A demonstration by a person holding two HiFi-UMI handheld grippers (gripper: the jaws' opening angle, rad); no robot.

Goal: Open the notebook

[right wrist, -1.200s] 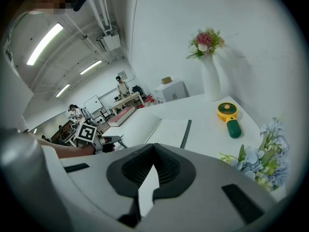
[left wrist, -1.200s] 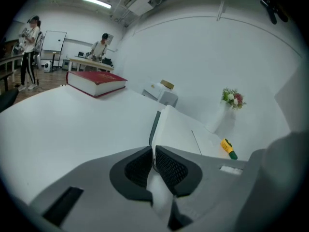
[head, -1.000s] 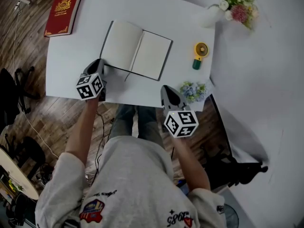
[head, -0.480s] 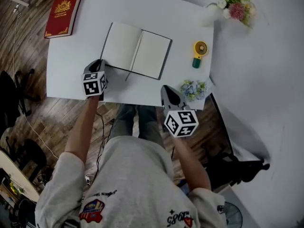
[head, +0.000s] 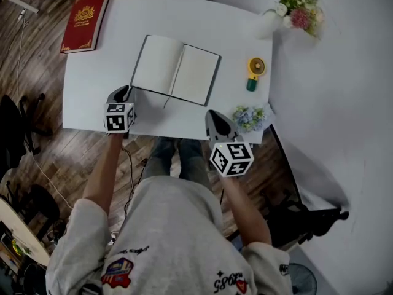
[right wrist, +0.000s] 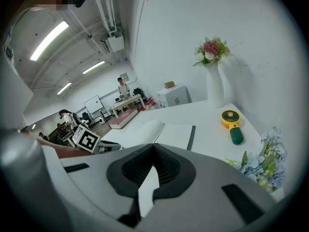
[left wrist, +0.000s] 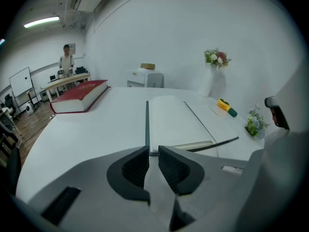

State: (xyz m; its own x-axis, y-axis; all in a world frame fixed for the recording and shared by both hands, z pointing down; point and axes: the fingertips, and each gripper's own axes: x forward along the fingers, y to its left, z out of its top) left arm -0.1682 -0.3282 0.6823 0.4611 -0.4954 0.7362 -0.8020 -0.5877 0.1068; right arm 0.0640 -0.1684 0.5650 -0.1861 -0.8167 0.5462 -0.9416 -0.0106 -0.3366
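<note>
Plainly flat, rectangular, dark-edged notebook [head: 176, 70]

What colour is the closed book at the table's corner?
The book is dark red with gold decoration; head view shows it best.

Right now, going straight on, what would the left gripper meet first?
Probably the notebook, at its near edge; depth is unclear. On the left gripper, the jaws have just been opening, nothing between them.

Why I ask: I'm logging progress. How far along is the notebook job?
Done: the notebook lies open flat, both pages showing. In hand: nothing; the left claw, by its near corner, has just been opening, with nothing between its jaws; the right claw is shut, empty. Left: seemingly nothing but pulling away.
</note>
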